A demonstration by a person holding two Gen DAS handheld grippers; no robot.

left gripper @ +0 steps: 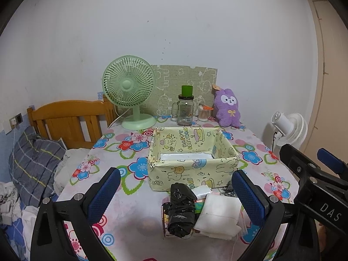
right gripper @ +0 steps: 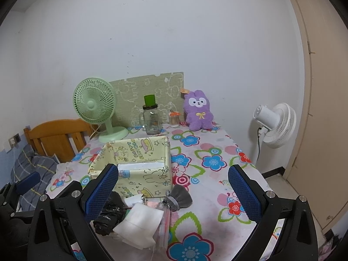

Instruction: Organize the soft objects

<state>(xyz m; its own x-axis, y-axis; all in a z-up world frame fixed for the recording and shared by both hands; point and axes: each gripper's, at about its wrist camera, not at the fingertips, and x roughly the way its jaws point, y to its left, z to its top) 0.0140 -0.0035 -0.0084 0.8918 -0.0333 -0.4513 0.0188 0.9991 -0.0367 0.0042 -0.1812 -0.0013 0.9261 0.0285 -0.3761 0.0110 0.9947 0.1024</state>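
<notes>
The pile lies at the worktop's near edge, just before the box, straight ahead between the wide, empty left claw; the right claw, also wide, sits farther right.

Crinkled glossy black plastic bag, matt white cloth pad, fuzzy purple plush, wooden headboard
</notes>
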